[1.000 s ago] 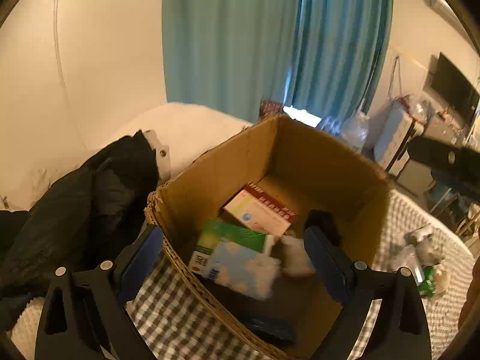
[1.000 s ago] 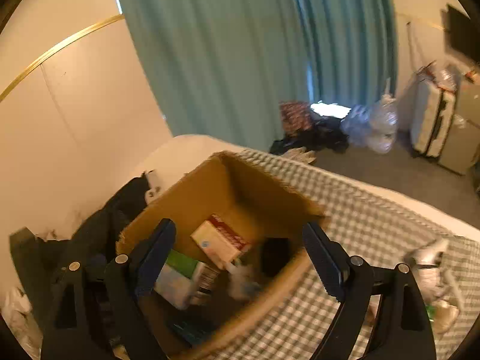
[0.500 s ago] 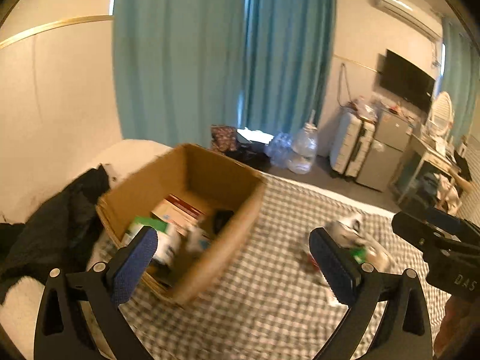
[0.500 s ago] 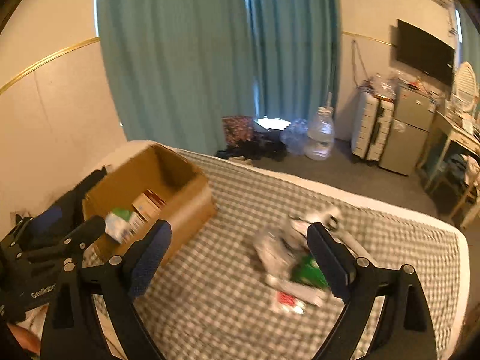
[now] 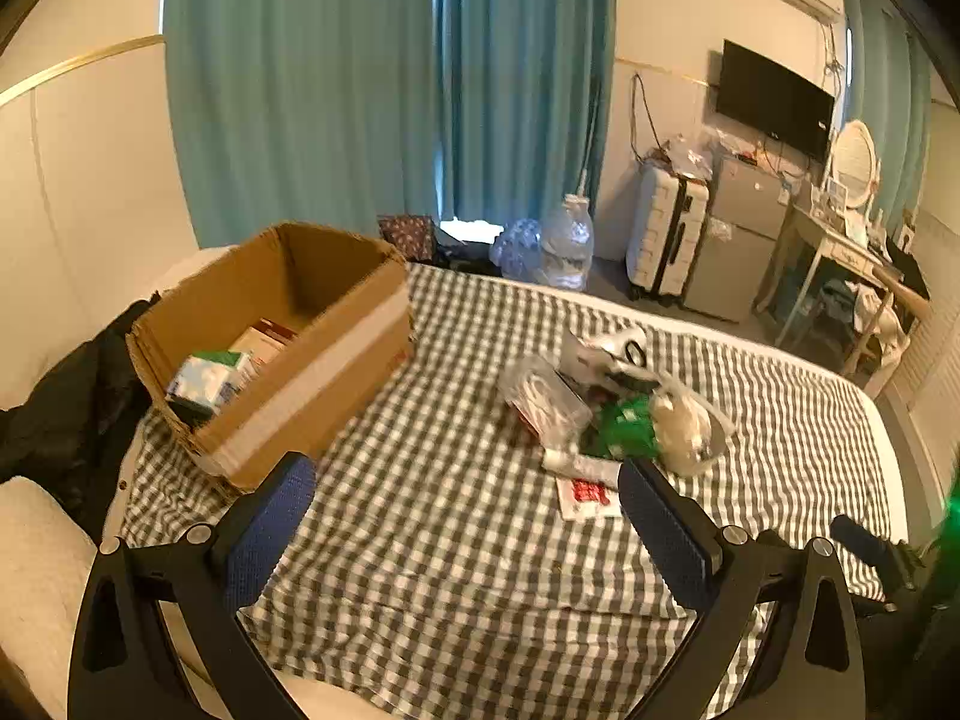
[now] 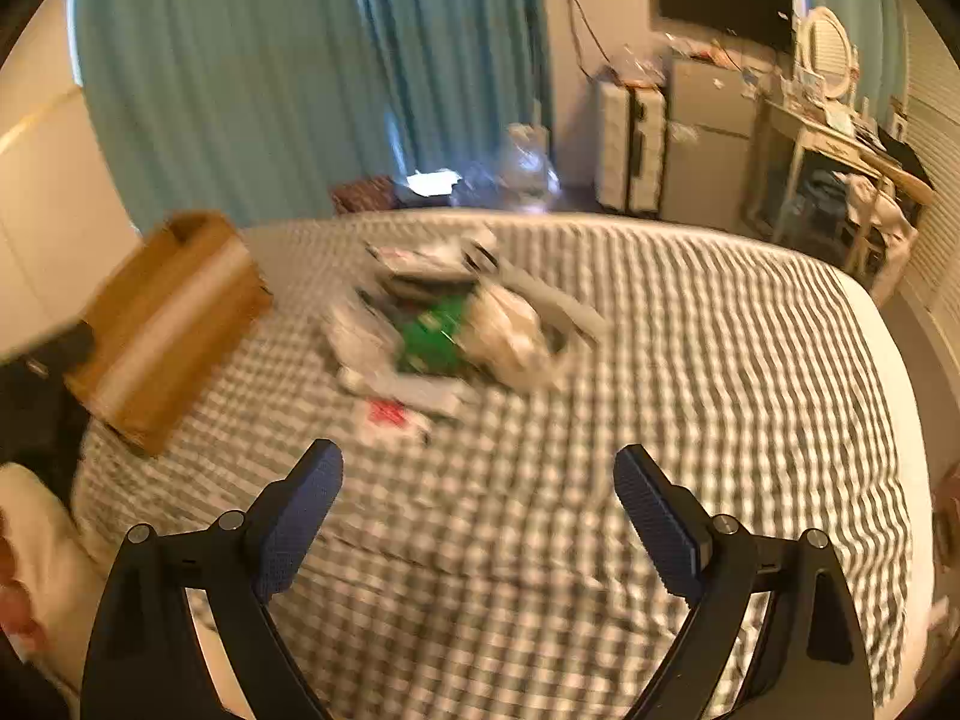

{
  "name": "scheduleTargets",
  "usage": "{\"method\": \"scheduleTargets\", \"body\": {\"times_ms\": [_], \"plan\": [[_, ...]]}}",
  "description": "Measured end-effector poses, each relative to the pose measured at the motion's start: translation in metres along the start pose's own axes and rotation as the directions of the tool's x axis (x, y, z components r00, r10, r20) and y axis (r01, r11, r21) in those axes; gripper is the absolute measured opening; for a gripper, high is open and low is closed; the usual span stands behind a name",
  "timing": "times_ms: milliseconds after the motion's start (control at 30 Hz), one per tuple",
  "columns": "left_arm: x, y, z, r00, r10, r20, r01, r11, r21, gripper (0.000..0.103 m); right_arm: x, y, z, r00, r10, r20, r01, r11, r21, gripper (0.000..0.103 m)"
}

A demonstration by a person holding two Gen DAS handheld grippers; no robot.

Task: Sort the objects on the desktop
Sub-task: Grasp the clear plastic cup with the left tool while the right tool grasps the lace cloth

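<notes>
A brown cardboard box [image 5: 312, 360] sits at the left of a checked bedspread [image 5: 456, 516] and holds several small packages, among them a green and white box [image 5: 207, 378]. A loose heap lies mid-bed: a clear bag [image 5: 543, 402], a green packet [image 5: 627, 426], a beige bundle [image 5: 684, 426], a white tube [image 5: 582, 465] and a red and white sachet [image 5: 585, 498]. My left gripper [image 5: 465, 510] hangs open over bare cloth, between the box and the heap. My right gripper [image 6: 477, 498] is open too, empty, just short of the sachet [image 6: 390, 420] and the blurred heap [image 6: 456, 324]. The box [image 6: 168, 324] stands at its left.
Dark clothing [image 5: 66, 414] lies left of the box, off the bedspread. Beyond the bed are teal curtains [image 5: 384, 90], a water jug [image 5: 567, 246], a suitcase [image 5: 666, 234], a small fridge [image 5: 738, 240] and a cluttered desk [image 5: 840, 264]. A hand [image 6: 15, 600] shows at the right wrist view's left edge.
Both grippers have drawn back from over the box and swung right, so the heap on the bed has come into view. Both stayed empty. The right wrist view now looks lower at the bed.
</notes>
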State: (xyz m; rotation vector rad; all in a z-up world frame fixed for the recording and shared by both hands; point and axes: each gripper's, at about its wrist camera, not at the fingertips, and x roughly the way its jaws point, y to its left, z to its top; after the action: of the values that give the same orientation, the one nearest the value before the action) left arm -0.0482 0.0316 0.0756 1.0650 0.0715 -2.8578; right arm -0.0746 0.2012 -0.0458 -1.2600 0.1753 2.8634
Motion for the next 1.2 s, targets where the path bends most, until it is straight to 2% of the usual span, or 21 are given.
{"method": "scheduleTargets", "body": {"times_ms": [233, 400, 600, 767, 967, 1100, 1200], "plan": [[0.032, -0.011, -0.024, 0.997, 0.023, -0.08, -0.02, 0.999, 0.031, 0.103, 0.016, -0.028, -0.004, 1.0, 0.02, -0.005, -0.02, 0.998, 0.065, 0.092], [0.064, -0.013, -0.039, 0.988, 0.026, -0.153, -0.02, 0.999, 0.04, 0.103, 0.043, -0.043, -0.008, 0.995, 0.056, -0.08, -0.046, 0.992, 0.121, 0.092], [0.092, -0.024, -0.049, 0.979, 0.016, -0.203, -0.004, 0.998, 0.058, 0.103, 0.06, -0.051, -0.008, 0.994, 0.058, -0.089, -0.046, 0.99, 0.132, 0.092], [0.118, -0.038, -0.045, 0.974, -0.003, -0.225, 0.022, 0.997, 0.079, 0.103, 0.072, -0.053, -0.002, 0.994, 0.076, -0.08, -0.065, 0.989, 0.131, 0.092], [0.155, -0.04, -0.029, 0.97, -0.022, -0.24, 0.033, 0.999, 0.038, 0.103, 0.08, -0.041, 0.023, 0.991, 0.132, 0.032, -0.134, 0.987, 0.084, 0.092], [0.181, -0.039, -0.014, 0.97, -0.033, -0.24, 0.034, 0.999, -0.004, 0.103, 0.113, -0.032, 0.045, 0.989, 0.142, 0.029, -0.143, 0.987, 0.071, 0.091], [0.194, -0.038, 0.0, 0.983, -0.005, -0.184, 0.003, 1.0, -0.016, 0.103, 0.144, -0.032, 0.059, 0.988, 0.154, 0.017, -0.154, 0.983, 0.096, 0.087]]}}
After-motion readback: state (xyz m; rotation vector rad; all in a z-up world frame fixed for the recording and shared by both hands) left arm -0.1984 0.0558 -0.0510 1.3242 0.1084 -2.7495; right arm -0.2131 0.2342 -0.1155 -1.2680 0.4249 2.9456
